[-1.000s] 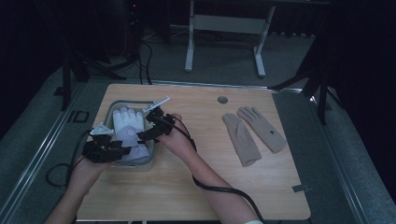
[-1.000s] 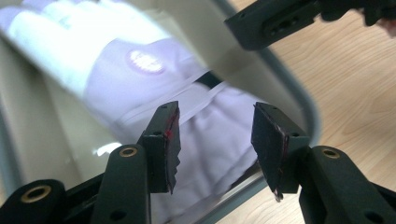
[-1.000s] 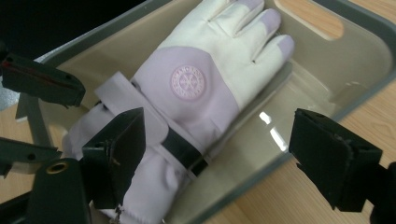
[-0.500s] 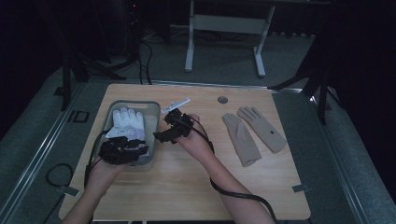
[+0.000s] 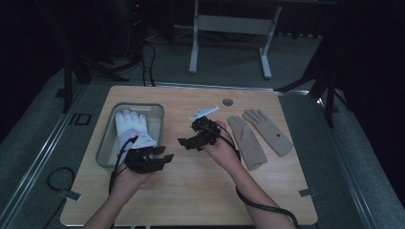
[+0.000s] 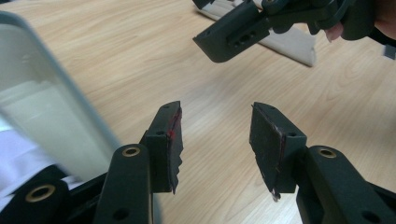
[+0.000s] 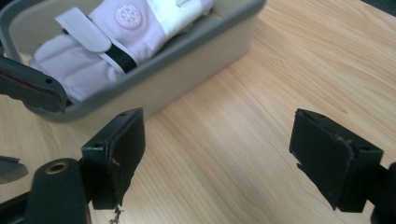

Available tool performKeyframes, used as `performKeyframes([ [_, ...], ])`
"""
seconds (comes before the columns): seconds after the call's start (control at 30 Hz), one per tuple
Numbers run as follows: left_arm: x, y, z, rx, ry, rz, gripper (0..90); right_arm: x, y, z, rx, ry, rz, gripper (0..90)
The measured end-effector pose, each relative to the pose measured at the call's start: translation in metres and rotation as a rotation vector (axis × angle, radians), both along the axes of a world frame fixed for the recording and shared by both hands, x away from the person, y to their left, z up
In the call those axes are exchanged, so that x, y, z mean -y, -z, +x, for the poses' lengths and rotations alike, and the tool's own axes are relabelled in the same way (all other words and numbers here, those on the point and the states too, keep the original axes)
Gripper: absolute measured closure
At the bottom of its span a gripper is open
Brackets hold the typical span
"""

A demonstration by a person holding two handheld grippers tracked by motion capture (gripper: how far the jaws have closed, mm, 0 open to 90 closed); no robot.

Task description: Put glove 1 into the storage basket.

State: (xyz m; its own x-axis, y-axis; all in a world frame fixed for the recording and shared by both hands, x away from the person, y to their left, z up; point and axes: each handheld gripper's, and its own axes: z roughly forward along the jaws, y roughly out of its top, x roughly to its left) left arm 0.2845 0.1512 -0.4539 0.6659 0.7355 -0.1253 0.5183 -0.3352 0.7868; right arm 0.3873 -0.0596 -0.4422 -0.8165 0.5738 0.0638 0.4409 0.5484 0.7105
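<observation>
A pair of white gloves lies in the grey bin at the table's left. In the right gripper view the white gloves lie behind the bin's wall. My left gripper hovers just off the bin's near right corner, its jaws open over bare wood. My right gripper is over the table's middle, wide open with nothing between its fingers. Two tan gloves lie flat to the right of my right hand.
The bin's pale wall stands close at the left in the left gripper view, and the right gripper's jaw hangs ahead. A round hole marks the table's far edge. Bare wood stretches along the near side.
Both hands have moved rightward out from over the bin. The left gripper now sits at the bin's near right corner. The right gripper has come to the table's middle.
</observation>
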Motion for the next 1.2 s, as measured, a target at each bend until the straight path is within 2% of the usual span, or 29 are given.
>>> performKeyframes([
  [0.2,0.017,0.011,0.0,0.001,0.036,0.002,53.8,0.026,0.006,-0.004,0.004,0.022,0.01,17.7],
  [0.43,0.032,0.023,-0.001,0.003,0.082,-0.026,53.7,0.049,0.014,-0.009,0.01,0.029,0.018,15.9],
  [0.5,0.039,0.031,-0.002,0.003,0.094,-0.016,45.1,0.063,0.019,-0.014,0.029,0.009,0.035,14.4],
  [0.57,0.044,0.037,-0.003,0.008,0.107,-0.033,37.0,0.069,0.022,-0.016,0.021,-0.002,0.056,13.9],
  [0.67,0.051,0.046,-0.005,0.029,0.122,-0.02,22.8,0.08,0.027,-0.019,0.016,-0.004,0.066,13.7],
  [0.7,0.051,0.046,-0.005,0.029,0.122,-0.02,21.2,0.08,0.027,-0.019,0.016,-0.004,0.066,13.7],
  [0.77,0.056,0.055,-0.005,0.003,0.14,-0.041,17.9,0.092,0.032,-0.021,0.008,-0.008,0.084,13.4],
  [0.8,0.056,0.055,-0.005,0.003,0.14,-0.041,16.7,0.096,0.034,-0.021,-0.009,-0.038,0.085,10.3],
  [0.87,0.061,0.066,-0.007,0.03,0.147,-0.018,14.8,0.102,0.038,-0.022,-0.041,-0.047,0.092,10.1],
  [0.9,0.063,0.069,-0.008,0.04,0.147,-0.011,14.7,0.105,0.041,-0.022,-0.041,-0.048,0.099,10.1],
  [0.97,0.065,0.074,-0.01,0.051,0.148,0.004,13.5,0.111,0.045,-0.024,-0.025,-0.035,0.085,10.3],
  [1.0,0.066,0.076,-0.011,0.052,0.148,0.026,13.5,0.115,0.047,-0.024,-0.018,-0.03,0.078,12.8],
  [1.07,0.066,0.081,-0.013,0.064,0.145,0.04,11.6,0.123,0.051,-0.024,0.009,0.002,0.065,14.2],
  [1.17,0.065,0.086,-0.013,0.054,0.148,0.026,7.3,0.131,0.055,-0.022,0.017,0.026,0.06,18.4],
  [1.2,0.065,0.087,-0.013,0.057,0.148,0.021,5.0,0.136,0.056,-0.022,0.034,0.046,0.051,21.0],
])
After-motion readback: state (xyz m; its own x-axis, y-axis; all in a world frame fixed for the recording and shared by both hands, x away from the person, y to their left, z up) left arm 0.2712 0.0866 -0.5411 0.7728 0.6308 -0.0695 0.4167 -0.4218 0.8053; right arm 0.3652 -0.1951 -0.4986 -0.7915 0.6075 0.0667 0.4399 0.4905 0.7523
